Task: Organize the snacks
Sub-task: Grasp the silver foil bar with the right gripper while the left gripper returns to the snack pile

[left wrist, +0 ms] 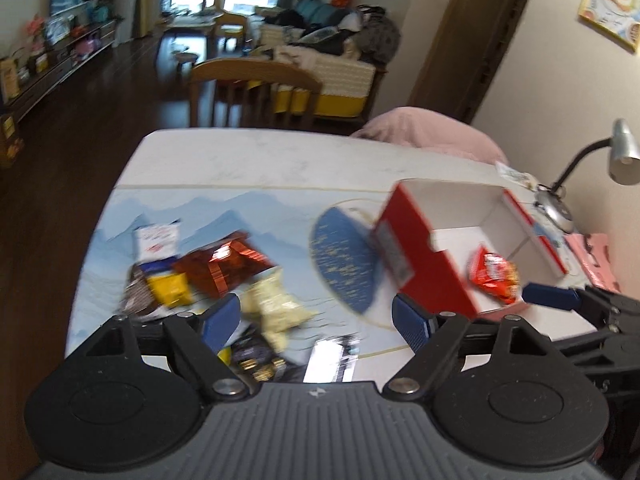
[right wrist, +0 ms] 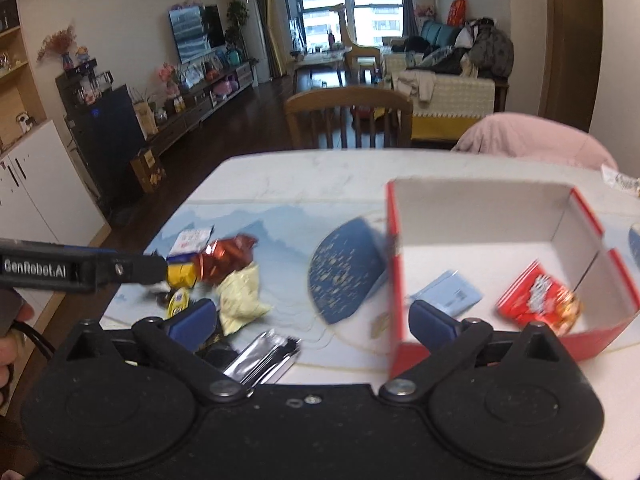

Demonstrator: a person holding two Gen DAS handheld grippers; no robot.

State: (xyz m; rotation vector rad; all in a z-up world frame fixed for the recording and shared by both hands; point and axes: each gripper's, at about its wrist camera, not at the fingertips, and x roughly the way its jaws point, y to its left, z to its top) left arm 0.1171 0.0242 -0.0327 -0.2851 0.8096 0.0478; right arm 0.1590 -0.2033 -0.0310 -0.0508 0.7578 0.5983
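Both the left gripper point(left wrist: 316, 316) and right gripper point(right wrist: 312, 320) hang with jaws apart and empty above heaped snacks point(left wrist: 208, 276), risking a grab of several packets or a knock against the red box point(right wrist: 400, 280).

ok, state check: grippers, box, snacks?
left gripper: open, empty
right gripper: open, empty
red box: open, no lid on
red snack bag: inside the box
light blue packet: inside the box
snack pile: loose on the table, outside the box

"GenRobot.AI" stands on the left tool point(right wrist: 60, 270); the snack packets' print seems too blurred to read.
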